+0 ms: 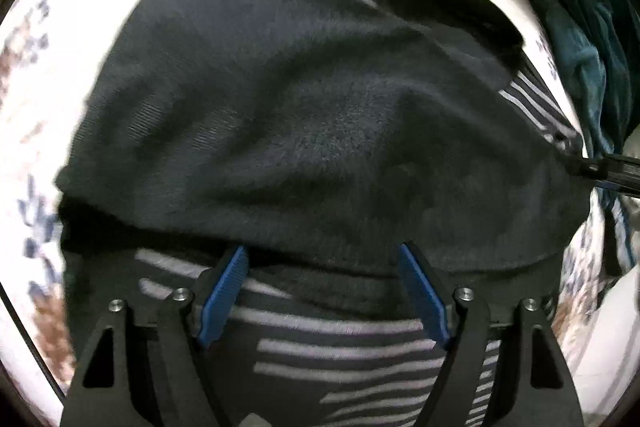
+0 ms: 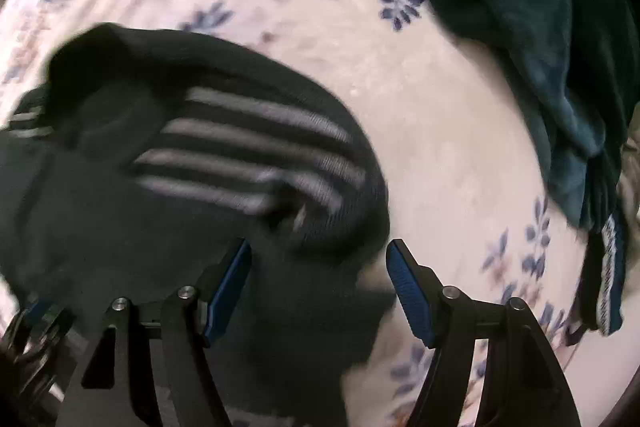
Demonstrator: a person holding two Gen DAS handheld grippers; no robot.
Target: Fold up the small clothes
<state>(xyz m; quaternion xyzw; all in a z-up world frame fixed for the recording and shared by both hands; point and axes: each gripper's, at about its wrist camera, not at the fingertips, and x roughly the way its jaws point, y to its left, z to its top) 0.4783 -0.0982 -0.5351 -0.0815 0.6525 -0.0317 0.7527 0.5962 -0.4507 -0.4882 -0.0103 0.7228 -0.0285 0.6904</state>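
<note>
Surface: white bedsheet printed with blue and brown flower sprigs (image 2: 420,115), soft and lightly rippled, filling both views. No walls or floor of the room can be made out.

Task item: dark knitted garment with grey stripes (image 1: 312,131), lying folded over on the sheet.

Beside it: crumpled teal fleece cloth (image 2: 532,39), at the sheet's upper right edge.

Left gripper (image 1: 322,257): blue-padded jaws spread above the garment, pinching nothing.

Right gripper (image 2: 318,253): jaws spread over the garment's edge, empty.
</note>
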